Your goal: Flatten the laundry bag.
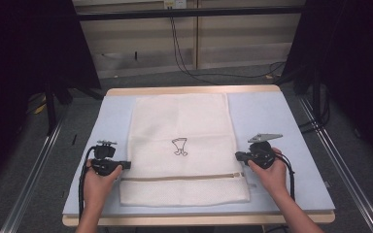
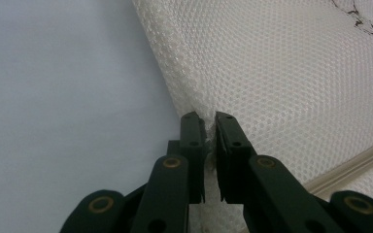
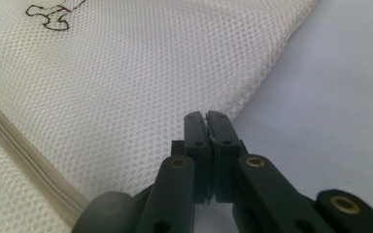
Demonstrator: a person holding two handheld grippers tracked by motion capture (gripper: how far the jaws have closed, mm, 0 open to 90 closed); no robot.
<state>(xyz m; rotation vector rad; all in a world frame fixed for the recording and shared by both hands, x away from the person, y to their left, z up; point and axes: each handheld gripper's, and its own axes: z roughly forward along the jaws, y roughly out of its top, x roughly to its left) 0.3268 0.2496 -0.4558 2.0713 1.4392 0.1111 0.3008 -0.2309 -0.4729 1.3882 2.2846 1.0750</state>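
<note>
The left gripper (image 1: 126, 165) and right gripper (image 1: 238, 156) fingers each clamp a side edge of the flat white mesh zippered laundry bag (image 1: 182, 145) on the table (image 1: 267, 116).

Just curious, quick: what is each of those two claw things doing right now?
Left gripper: closed, its fingers pinching the left edge of the white mesh bag.
Right gripper: closed, pinching the bag's right edge.

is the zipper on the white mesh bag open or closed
Closed. The beige zipper runs as one thin unbroken line across the white mesh laundry bag, with no gap, and the bag lies spread flat on the pale blue table.
</note>
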